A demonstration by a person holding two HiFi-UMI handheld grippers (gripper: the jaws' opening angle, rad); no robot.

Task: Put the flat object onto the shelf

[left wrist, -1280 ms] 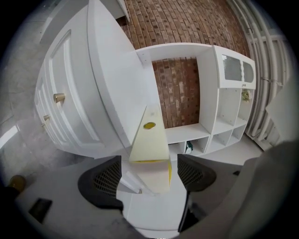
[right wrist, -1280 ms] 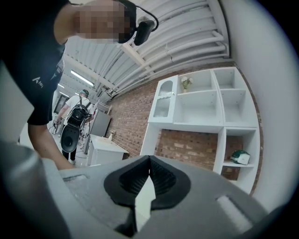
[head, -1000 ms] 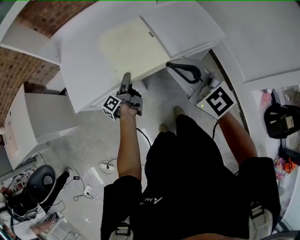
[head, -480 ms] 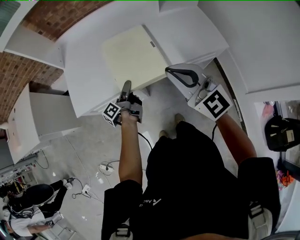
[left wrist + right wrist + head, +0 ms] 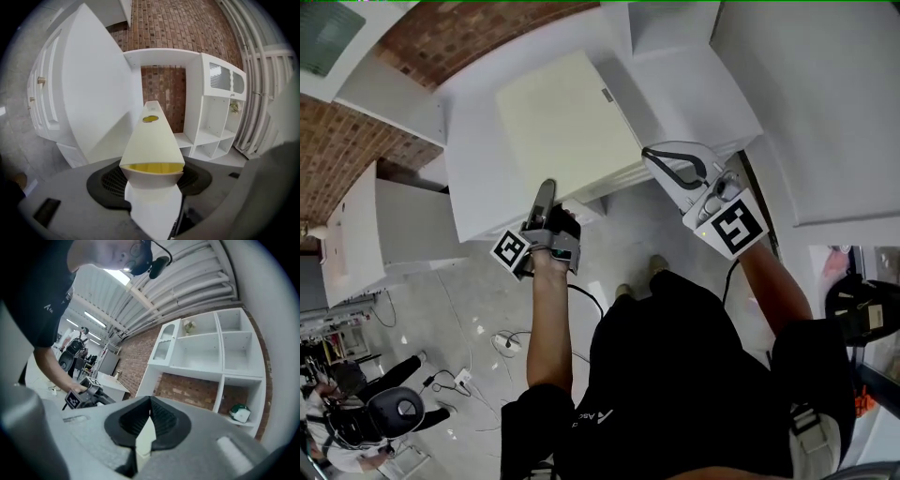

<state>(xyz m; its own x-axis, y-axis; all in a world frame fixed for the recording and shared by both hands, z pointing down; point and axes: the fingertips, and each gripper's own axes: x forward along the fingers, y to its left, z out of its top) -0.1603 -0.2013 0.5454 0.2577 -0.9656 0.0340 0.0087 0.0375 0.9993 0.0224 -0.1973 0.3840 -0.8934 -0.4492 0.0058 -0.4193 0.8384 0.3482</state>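
The flat object (image 5: 562, 122) is a cream rectangular board held over a white cabinet top (image 5: 478, 187). My left gripper (image 5: 544, 199) has the board's near edge between its jaws, and the pads press on it. From the left gripper view the flat object (image 5: 152, 140) runs away from the left gripper (image 5: 153, 174) toward a brick wall. My right gripper (image 5: 661, 155) is shut on the board's right corner. In the right gripper view a cream sliver of the flat object (image 5: 146, 434) shows between the closed black jaws of the right gripper (image 5: 149, 404).
A white shelf unit (image 5: 211, 126) with open cubbies stands against the brick wall (image 5: 164, 89); one cubby of the shelf unit (image 5: 211, 352) holds a green and white item (image 5: 240, 412). Cables (image 5: 511, 339) lie on the floor. A seated person (image 5: 366, 422) is at lower left.
The left gripper has closed in on the board's near edge. Both grippers and the board have shifted slightly in the head view, the left one down and left.
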